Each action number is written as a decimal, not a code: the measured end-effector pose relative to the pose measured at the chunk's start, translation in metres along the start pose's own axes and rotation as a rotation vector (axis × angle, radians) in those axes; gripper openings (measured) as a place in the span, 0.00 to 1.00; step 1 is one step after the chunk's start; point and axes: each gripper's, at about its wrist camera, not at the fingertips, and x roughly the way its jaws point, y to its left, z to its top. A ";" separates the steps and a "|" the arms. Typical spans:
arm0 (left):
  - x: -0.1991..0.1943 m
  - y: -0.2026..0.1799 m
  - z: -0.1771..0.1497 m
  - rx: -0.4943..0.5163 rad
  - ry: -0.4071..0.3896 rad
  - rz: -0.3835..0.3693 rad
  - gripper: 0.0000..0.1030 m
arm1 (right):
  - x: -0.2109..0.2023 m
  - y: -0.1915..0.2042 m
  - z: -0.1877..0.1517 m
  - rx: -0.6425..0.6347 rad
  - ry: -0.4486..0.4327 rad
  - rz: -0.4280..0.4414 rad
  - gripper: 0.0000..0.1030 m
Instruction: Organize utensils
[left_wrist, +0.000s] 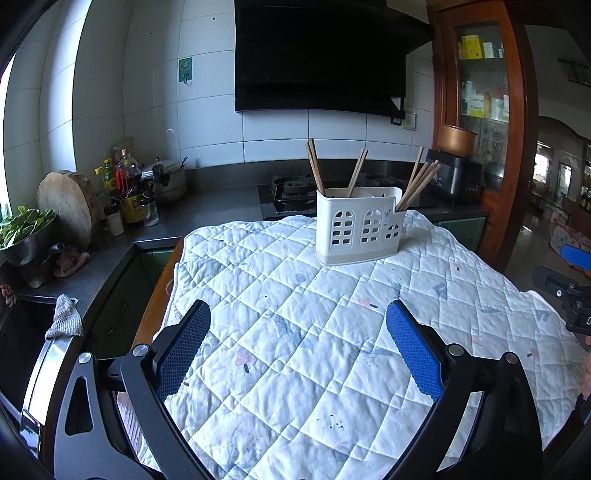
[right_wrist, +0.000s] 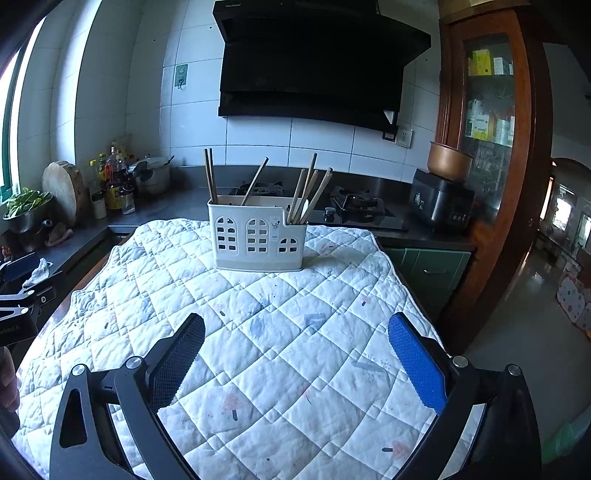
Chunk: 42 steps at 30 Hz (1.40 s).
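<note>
A white plastic utensil holder (left_wrist: 360, 230) with arched window cut-outs stands upright near the far edge of a table covered by a white quilted cloth (left_wrist: 314, 332). Several wooden chopsticks (left_wrist: 419, 184) stick up from its compartments. It also shows in the right wrist view (right_wrist: 258, 236), with chopsticks (right_wrist: 308, 194) and a white spoon handle (right_wrist: 304, 210) in its low right compartment. My left gripper (left_wrist: 297, 314) is open and empty, hovering over the cloth short of the holder. My right gripper (right_wrist: 295, 325) is open and empty, likewise short of the holder.
A dark counter runs behind the table with a gas stove (right_wrist: 354, 206), a rice cooker (right_wrist: 441, 199), sauce bottles (left_wrist: 127, 188), a round wooden chopping block (left_wrist: 70, 206) and a bowl of greens (left_wrist: 22, 230). A wooden cabinet (right_wrist: 491, 147) stands at right.
</note>
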 end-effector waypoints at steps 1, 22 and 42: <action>0.000 0.000 0.000 0.001 0.000 -0.001 0.93 | 0.000 0.000 0.000 -0.001 0.000 -0.002 0.93; -0.002 -0.013 -0.004 0.023 0.010 -0.034 0.93 | 0.000 -0.001 -0.002 0.002 0.005 0.005 0.93; -0.001 -0.015 -0.007 0.021 0.014 -0.040 0.93 | 0.000 0.002 -0.001 -0.009 0.005 0.007 0.93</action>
